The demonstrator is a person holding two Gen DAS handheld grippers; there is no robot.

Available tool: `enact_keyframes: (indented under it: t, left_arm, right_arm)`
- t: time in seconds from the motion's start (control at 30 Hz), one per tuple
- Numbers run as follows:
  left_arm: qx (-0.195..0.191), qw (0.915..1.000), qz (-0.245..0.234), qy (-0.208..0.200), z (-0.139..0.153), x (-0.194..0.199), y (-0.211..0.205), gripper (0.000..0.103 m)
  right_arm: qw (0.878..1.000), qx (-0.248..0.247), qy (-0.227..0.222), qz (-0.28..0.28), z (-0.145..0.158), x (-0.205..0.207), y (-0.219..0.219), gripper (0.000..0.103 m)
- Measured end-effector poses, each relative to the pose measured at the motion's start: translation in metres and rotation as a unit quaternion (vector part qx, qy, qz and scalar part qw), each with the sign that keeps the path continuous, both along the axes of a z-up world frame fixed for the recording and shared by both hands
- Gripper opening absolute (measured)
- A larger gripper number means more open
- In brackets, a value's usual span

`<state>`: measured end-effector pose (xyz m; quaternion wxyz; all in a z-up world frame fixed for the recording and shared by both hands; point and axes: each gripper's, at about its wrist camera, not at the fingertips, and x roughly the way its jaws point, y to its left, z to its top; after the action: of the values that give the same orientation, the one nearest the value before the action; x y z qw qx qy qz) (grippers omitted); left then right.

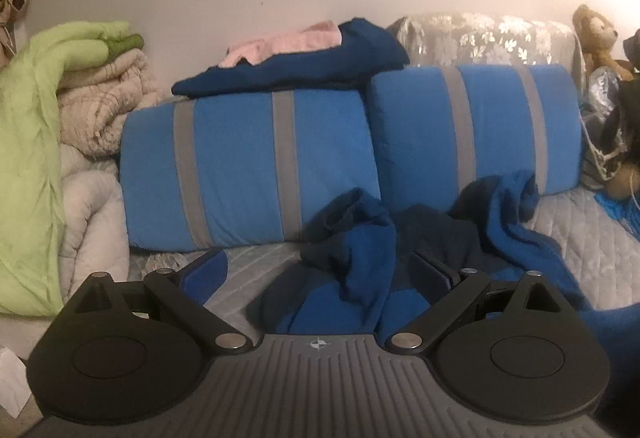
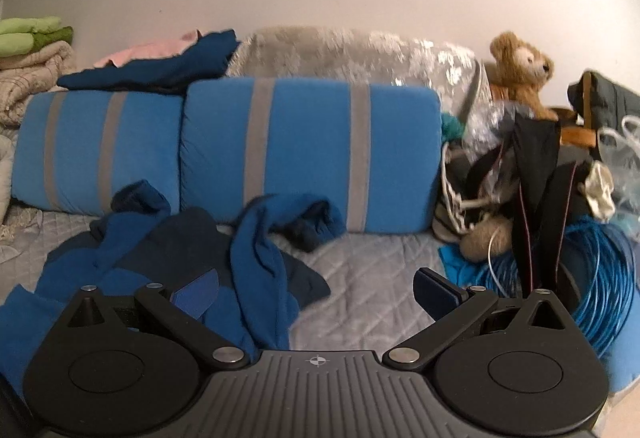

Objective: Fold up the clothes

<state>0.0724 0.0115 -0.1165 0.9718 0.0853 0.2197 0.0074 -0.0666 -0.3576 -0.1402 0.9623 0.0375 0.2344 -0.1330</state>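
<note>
The blue garment (image 1: 360, 250) lies crumpled on the grey quilt (image 2: 372, 270), directly in front of the two striped cushions (image 1: 248, 173). It is two-tone, dark navy and brighter blue. Both sleeves are bunched and twisted toward the cushions; the body is rumpled, not flat. No fold line is visible.

Left gripper (image 1: 320, 274): fingers spread wide, holding nothing. It hovers low over the garment, with cloth between and beneath the fingers. Whether the pads touch the cloth cannot be told.

Right gripper (image 2: 316, 288): fingers spread wide, holding nothing. Its left finger sits over the garment's right side; its right finger is over bare quilt.

Progress, as judged from the layout:
- On top of the cushions rests a navy item (image 1: 296, 65) with a pink item (image 1: 280, 45) on it. Both look roughly stacked and may be finished pieces; this is not certain.
- The blue garment is unfolded. Work on it is at the start.
- Remaining: grip the garment, spread it flat, straighten the sleeves, fold, set aside.

Right of the cushions, a teddy bear (image 2: 520, 69) and a blue cable coil (image 2: 600, 270) stand apart from the garment.
</note>
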Motion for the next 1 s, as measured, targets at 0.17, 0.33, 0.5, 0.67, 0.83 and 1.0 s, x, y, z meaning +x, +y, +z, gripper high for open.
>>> enact_keyframes:
  t: [0.17, 0.33, 0.5, 0.67, 0.83, 1.0]
  left_arm:
    - [-0.026, 0.9984, -0.035, 0.035, -0.018, 0.017, 0.031, 0.099]
    - [-0.114, 0.9843, -0.090, 0.100, -0.042, 0.047, 0.083, 0.097]
    - [-0.222, 0.9525, -0.101, 0.183, -0.100, 0.084, 0.125, 0.095]
    - [-0.293, 0.9214, -0.083, 0.241, -0.149, 0.106, 0.160, 0.087]
    - [-0.334, 0.8985, -0.091, 0.269, -0.179, 0.117, 0.174, 0.061]
    - [-0.363, 0.8832, -0.098, 0.280, -0.186, 0.117, 0.186, 0.024]
  right_arm:
    - [0.999, 0.050, 0.022, 0.008, -0.020, -0.004, -0.028, 0.103]
    - [0.989, 0.135, 0.013, 0.065, -0.038, -0.018, -0.058, 0.103]
    - [0.968, 0.222, 0.015, 0.115, -0.062, -0.021, -0.077, 0.103]
    - [0.954, 0.272, 0.037, 0.118, -0.090, -0.012, -0.086, 0.103]
    - [0.921, 0.366, 0.048, 0.124, -0.121, -0.005, -0.103, 0.102]
    - [0.874, 0.466, 0.064, 0.125, -0.151, 0.007, -0.110, 0.066]
